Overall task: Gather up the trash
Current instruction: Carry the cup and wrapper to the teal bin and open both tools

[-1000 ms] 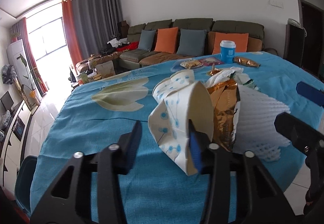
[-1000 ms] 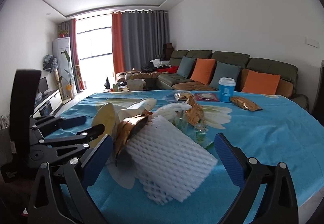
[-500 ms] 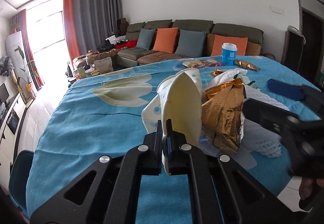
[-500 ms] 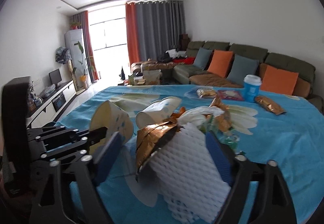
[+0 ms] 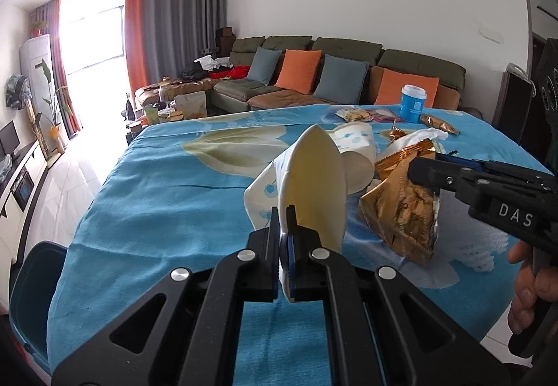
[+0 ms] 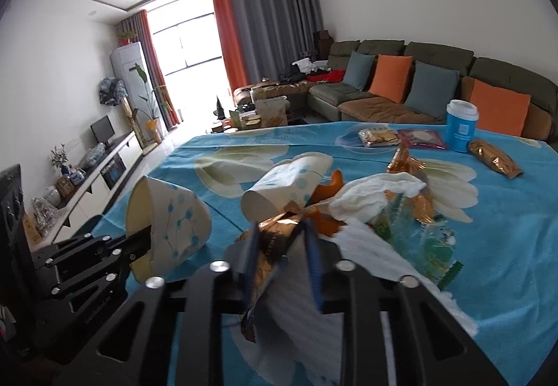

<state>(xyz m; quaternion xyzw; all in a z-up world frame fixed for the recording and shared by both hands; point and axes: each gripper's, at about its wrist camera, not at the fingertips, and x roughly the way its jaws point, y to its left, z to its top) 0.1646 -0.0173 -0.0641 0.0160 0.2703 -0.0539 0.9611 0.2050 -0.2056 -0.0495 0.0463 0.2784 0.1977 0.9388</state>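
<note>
Left gripper [image 5: 286, 239]: jaws clamped on rim of flattened paper cup [image 5: 314, 183], lifted off blue tablecloth [image 5: 167, 197]. Right gripper [image 6: 279, 257]: jaws closing, gold wrapper [image 6: 272, 243] and white foam net [image 6: 300, 302] between them. Behind: 2nd cup [image 6: 289, 183], crumpled tissue [image 6: 376, 194]. Far edge: blue tumbler [image 6: 461, 126].

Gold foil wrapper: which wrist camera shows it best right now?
The left wrist view. There the gold foil wrapper shows nearly whole and sharp on the blue tablecloth. In the right wrist view it is blurred, largely hidden between the closing right gripper jaws.
</note>
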